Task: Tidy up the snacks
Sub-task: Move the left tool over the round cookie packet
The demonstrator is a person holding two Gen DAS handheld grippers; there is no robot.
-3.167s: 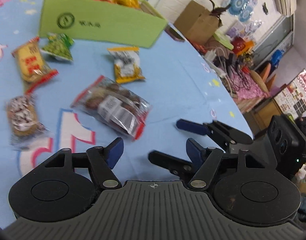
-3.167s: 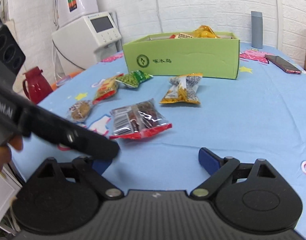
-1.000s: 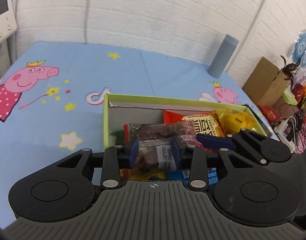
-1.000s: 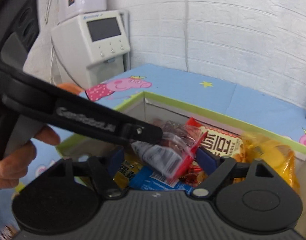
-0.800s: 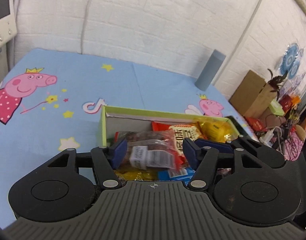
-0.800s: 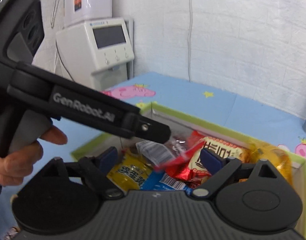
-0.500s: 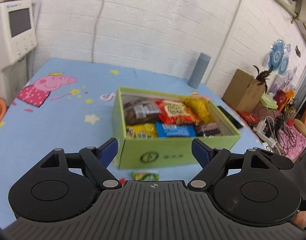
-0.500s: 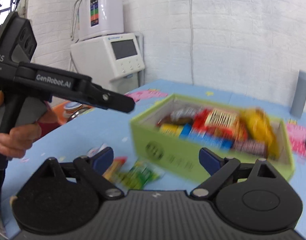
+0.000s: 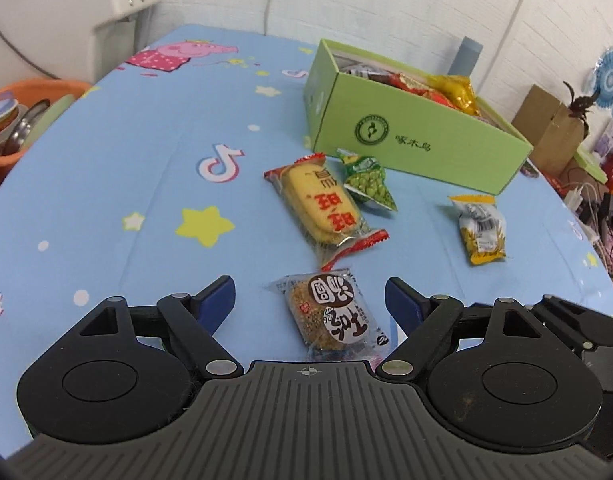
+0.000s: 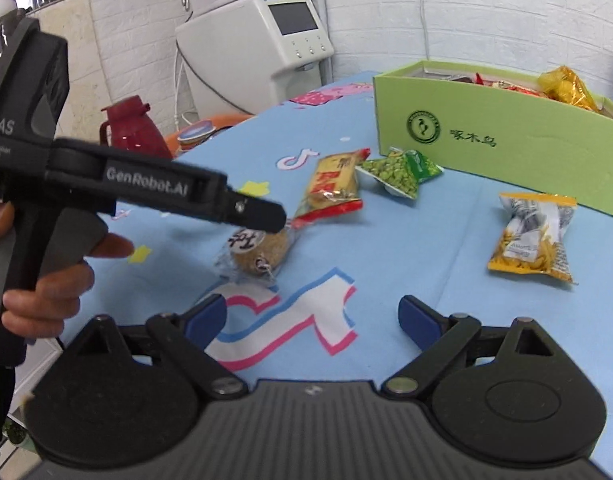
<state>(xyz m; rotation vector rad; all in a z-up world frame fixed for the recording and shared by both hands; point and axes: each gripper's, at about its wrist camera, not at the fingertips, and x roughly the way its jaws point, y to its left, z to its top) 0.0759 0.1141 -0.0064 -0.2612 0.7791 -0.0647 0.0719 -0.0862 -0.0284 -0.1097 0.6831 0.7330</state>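
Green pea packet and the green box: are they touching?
Apart. The left wrist view shows blue cloth between the green pea packet and the green box.

Green box (image 10: 502,144): round dark-green emblem, then the characters 啄木鸟, on its long side
Left claw's arm (image 10: 146,186): "GenRobot.AI" in pale letters
Left claw's body (image 10: 22,92): "DAS", its start cut off
Cake packet (image 9: 328,316): large black characters on white, not legible
Blue tabletop cloth (image 9: 106,200): TikTok note logos
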